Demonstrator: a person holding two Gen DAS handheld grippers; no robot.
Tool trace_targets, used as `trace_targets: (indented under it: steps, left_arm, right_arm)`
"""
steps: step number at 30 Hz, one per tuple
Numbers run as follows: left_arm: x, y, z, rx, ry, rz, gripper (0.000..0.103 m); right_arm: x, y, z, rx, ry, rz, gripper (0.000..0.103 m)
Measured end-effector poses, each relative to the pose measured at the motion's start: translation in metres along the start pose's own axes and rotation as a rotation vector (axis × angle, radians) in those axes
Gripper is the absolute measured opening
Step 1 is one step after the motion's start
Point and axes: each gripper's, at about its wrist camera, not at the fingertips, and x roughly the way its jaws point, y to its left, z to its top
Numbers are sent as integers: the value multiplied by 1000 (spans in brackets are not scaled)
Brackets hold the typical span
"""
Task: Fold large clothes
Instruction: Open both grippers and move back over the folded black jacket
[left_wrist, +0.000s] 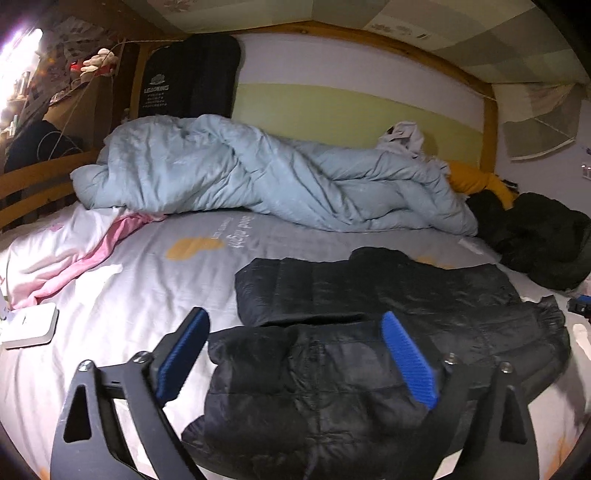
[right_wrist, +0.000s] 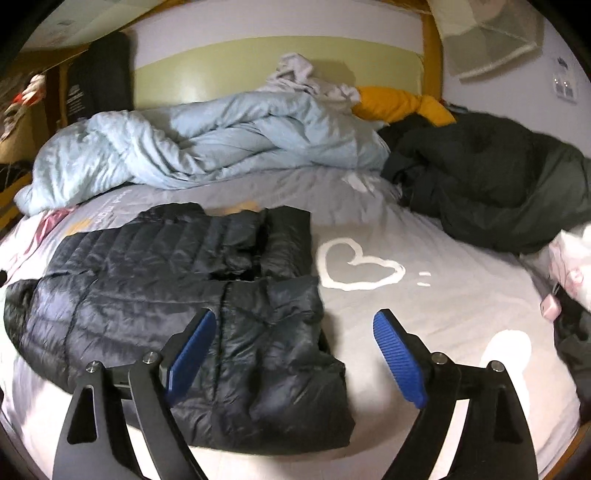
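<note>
A black quilted puffer jacket (left_wrist: 388, 332) lies partly folded on the grey bed sheet (left_wrist: 147, 280). It also shows in the right wrist view (right_wrist: 166, 295), left of centre. My left gripper (left_wrist: 295, 325) is open and empty, hovering over the jacket's near left part, blue pads (left_wrist: 410, 362) spread wide. My right gripper (right_wrist: 295, 325) is open and empty, above the jacket's near right edge, its right pad (right_wrist: 399, 362) over bare sheet (right_wrist: 424, 314).
A crumpled light-blue duvet (left_wrist: 258, 177) lies along the back of the bed. A dark green coat (right_wrist: 498, 184) and a yellow garment (right_wrist: 399, 103) lie at the right. Pink cloth (left_wrist: 85, 258) and a white box (left_wrist: 29, 325) are at the left. A wooden bed frame (left_wrist: 33, 184) borders the bed.
</note>
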Motion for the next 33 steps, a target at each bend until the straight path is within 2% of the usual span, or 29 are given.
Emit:
trace_targets:
  steps: [4, 7, 12, 16, 22, 27, 29, 33]
  left_arm:
    - [-3, -8, -1, 26, -1, -8, 100]
    - [-6, -17, -2, 52, -1, -30, 100]
    - [-14, -31, -3, 98, -7, -45, 100]
    - [-16, -41, -7, 123, 11, -57, 100]
    - [-5, -61, -17, 195, 86, -79, 100]
    - [-3, -93, -32, 398, 148, -148, 100]
    - [-1, -106, -40, 463, 187, -164, 100]
    - [15, -120, -59, 507, 287, -112, 100]
  right_arm:
    - [-12, 13, 1, -21, 7, 23, 90]
    - [-19, 20, 0, -30, -6, 50, 90]
    - [-28, 34, -8, -93, -36, 44, 90]
    - [-27, 40, -14, -106, -30, 70, 90]
    - [-17, 47, -19, -129, -1, 82, 90]
    - [-14, 56, -26, -175, 32, 145, 90]
    - [-14, 68, -33, -244, 55, 180, 90]
    - [-13, 90, -51, -374, 78, 181, 90]
